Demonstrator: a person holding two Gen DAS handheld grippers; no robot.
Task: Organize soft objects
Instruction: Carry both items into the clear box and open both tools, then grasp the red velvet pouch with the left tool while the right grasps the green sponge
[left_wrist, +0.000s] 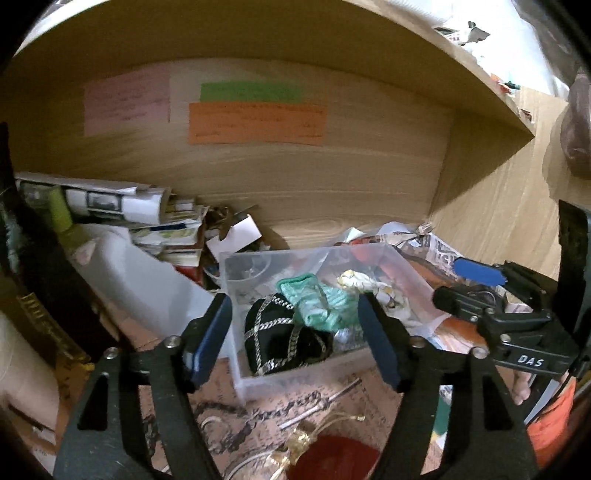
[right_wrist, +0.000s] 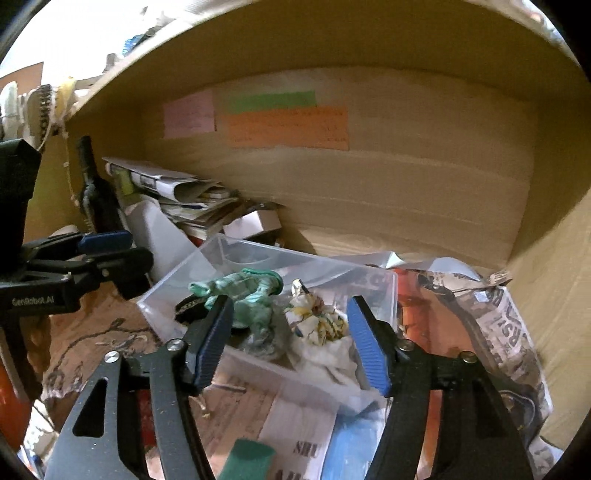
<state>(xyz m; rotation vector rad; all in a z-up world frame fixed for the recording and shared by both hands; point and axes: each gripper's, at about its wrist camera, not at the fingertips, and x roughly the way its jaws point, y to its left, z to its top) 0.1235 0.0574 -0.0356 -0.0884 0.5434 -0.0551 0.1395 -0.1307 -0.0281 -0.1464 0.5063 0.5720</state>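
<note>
In the left wrist view, your left tongs (left_wrist: 295, 339) stand released, jaws spread wide with nothing between the pads, hovering just in front of the clear plastic box (left_wrist: 410, 280) on the cluttered bench (left_wrist: 369, 391). Inside the box you can see three soft things already bundled together: a black pouch with a silver chain pattern (left_wrist: 284, 339) at the near end, a green knitted cloth (left_wrist: 317, 302) in the middle, touching it, and a white floral cloth (left_wrist: 369, 286) behind that. Your right tongs (left_wrist: 480, 288) reach in from the right edge, above the far corner of the box, and hold nothing. Loose items are left outside: a chain (left_wrist: 258, 417) and a red round thing (left_wrist: 332, 458) lie on the bench in front of the box. In the right wrist view, your right tongs (right_wrist: 291, 339) are likewise spread and empty, framing the box (right_wrist: 384, 295), with the green cloth (right_wrist: 251, 299) and floral cloth (right_wrist: 317, 321) resting inside. The left tongs (right_wrist: 122, 254) come in from the left, beside the box. A green sponge-like block (right_wrist: 251, 454) sits outside, near the bottom edge. Judging by this, part of the sorting is done and more remains.
</note>
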